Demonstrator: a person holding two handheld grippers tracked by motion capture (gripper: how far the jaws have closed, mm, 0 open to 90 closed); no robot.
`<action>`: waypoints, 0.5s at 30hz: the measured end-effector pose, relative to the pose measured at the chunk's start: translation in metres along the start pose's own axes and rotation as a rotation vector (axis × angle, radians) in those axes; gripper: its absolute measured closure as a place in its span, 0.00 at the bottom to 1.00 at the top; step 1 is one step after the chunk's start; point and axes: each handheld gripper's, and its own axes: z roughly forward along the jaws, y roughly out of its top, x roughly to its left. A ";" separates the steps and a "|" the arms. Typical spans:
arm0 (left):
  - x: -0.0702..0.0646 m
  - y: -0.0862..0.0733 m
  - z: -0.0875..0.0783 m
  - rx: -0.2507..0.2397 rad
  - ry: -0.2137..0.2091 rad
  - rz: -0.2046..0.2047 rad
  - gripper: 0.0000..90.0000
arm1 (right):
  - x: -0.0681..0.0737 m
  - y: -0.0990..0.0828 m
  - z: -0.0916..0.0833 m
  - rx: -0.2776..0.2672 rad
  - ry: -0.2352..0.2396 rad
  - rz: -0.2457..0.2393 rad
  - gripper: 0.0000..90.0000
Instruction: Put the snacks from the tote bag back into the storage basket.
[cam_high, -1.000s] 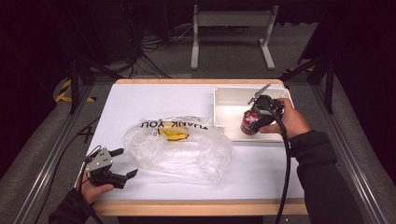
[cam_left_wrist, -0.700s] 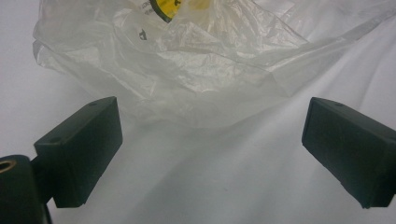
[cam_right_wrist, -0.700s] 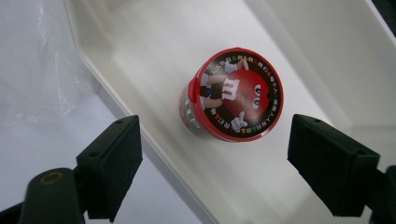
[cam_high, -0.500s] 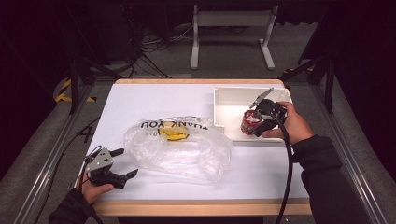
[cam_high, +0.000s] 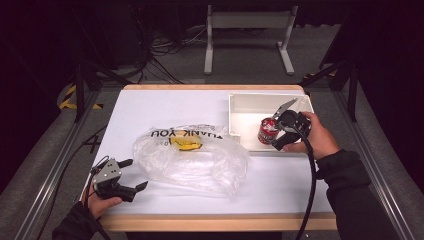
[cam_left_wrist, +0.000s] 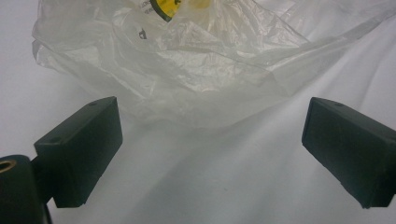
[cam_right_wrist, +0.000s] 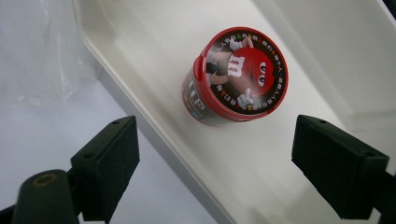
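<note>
The left claw (cam_left_wrist: 210, 154), jaws spread wide, faces a crumpled plastic bag (cam_left_wrist: 196, 60) on the white table (cam_left_wrist: 224, 186).

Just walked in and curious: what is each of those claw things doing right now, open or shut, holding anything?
Left gripper: open, holding nothing, near the plastic bag.
Right gripper: open, holding nothing, over the red candy tub.

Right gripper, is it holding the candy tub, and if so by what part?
Nothing held. The right gripper is open, jaws apart short of the tub standing in the bin.
</note>
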 end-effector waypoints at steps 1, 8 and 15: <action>0.000 0.000 0.000 0.000 0.000 0.000 0.07 | 0.000 -0.001 0.000 0.001 -0.002 0.001 0.16; 0.000 0.000 0.000 0.001 -0.001 0.001 0.07 | 0.001 -0.010 0.001 -0.006 -0.005 0.015 0.15; 0.000 0.000 0.000 0.002 -0.001 0.002 0.07 | 0.004 -0.022 0.003 -0.001 -0.012 0.018 0.14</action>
